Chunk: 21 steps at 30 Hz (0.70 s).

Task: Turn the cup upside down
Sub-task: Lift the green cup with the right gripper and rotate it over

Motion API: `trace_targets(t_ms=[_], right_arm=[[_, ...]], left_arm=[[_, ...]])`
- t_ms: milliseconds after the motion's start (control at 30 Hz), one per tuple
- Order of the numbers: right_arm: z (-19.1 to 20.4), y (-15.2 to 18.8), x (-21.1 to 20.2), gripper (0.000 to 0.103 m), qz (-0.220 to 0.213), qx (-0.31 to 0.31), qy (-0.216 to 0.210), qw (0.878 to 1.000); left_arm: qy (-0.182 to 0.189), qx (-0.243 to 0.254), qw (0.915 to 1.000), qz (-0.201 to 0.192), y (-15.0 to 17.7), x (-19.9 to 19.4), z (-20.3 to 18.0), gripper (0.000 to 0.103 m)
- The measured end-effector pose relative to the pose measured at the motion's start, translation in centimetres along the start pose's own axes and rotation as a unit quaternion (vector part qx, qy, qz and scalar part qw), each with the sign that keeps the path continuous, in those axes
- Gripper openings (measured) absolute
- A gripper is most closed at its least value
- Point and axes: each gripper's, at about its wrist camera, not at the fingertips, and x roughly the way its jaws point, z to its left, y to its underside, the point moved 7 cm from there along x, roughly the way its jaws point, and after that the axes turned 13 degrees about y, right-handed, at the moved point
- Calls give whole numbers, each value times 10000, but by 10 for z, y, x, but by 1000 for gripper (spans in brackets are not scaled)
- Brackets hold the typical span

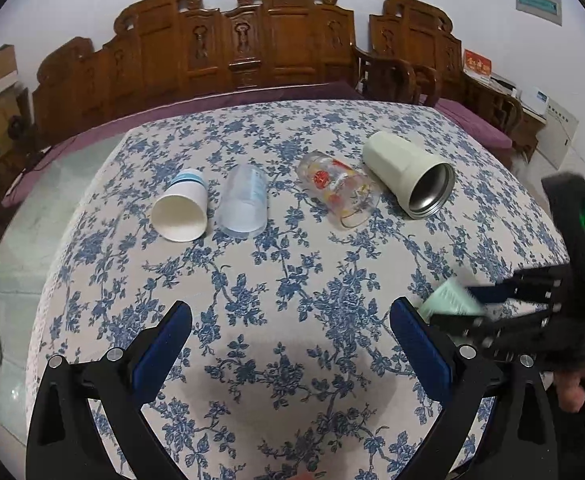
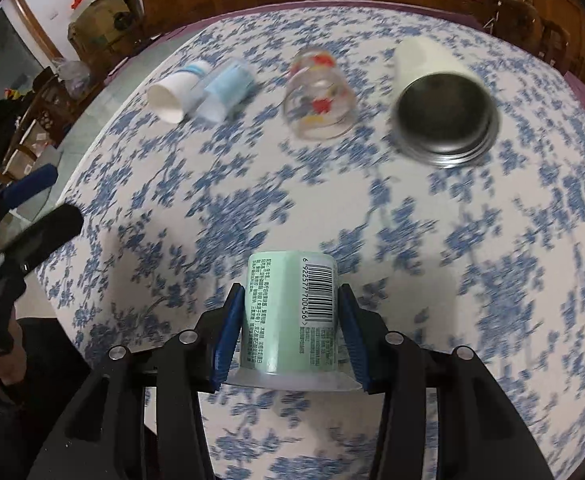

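My right gripper (image 2: 290, 300) is shut on a pale green plastic cup (image 2: 290, 312) with a barcode label, held over the table with its wide rim toward the camera. The same cup (image 1: 450, 300) and right gripper (image 1: 472, 304) show blurred at the right of the left wrist view. My left gripper (image 1: 292, 320) is open and empty above the near part of the table. Several other cups lie on their sides in a row farther back: a white paper cup (image 1: 180, 210), a clear plastic cup (image 1: 244, 204), a printed glass (image 1: 338, 188) and a cream steel-lined mug (image 1: 410, 174).
The table carries a blue floral cloth (image 1: 272, 280). Carved wooden chairs (image 1: 276, 36) with purple cushions stand behind it. Cardboard boxes (image 2: 100, 12) and clutter are off the table's left side. The left gripper (image 2: 32, 208) shows at the left edge of the right wrist view.
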Motion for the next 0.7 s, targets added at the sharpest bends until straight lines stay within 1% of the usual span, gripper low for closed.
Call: trace_targets(t_ms=[67, 167, 233, 333, 367, 467, 567, 600, 633, 667, 700], right_arm=[[6, 2, 4, 51, 6, 52, -51, 10000], [9, 2, 4, 54, -87, 108, -130, 9998], [7, 2, -2, 61, -235, 111, -132, 9996], [-3, 1, -21, 63, -611, 205, -51, 9979], [-8, 2, -28, 63, -721, 234, 1, 9971], [-30, 8, -53, 71, -1211, 426, 249, 9914], [-49, 20, -72, 79, -1633, 516, 626, 9832], [-55, 26, -77, 80, -1764, 520, 753, 9801], [-60, 31, -81, 80, -1917, 511, 858, 9764], [-64, 36, -83, 80, -2038, 470, 925, 9735], [-67, 40, -83, 80, -2071, 420, 955, 9727]], left_arm=[[5, -40, 10000, 24, 1, 2, 3, 95], [14, -94, 9999, 85, 3, 6, 6, 95], [16, -109, 9999, 101, 4, 8, 6, 95], [-13, -103, 9999, 95, 4, 9, 4, 95], [-17, -86, 9999, 97, 4, 9, 1, 95], [22, -72, 9999, 136, 4, 9, -8, 95], [71, -64, 9998, 162, 3, 7, -21, 95], [57, -65, 9998, 157, 2, 6, -24, 95], [20, -74, 9999, 139, 2, 4, -27, 92], [2, -87, 9999, 142, 2, 3, -31, 86], [47, -95, 9998, 179, 2, 3, -35, 85]])
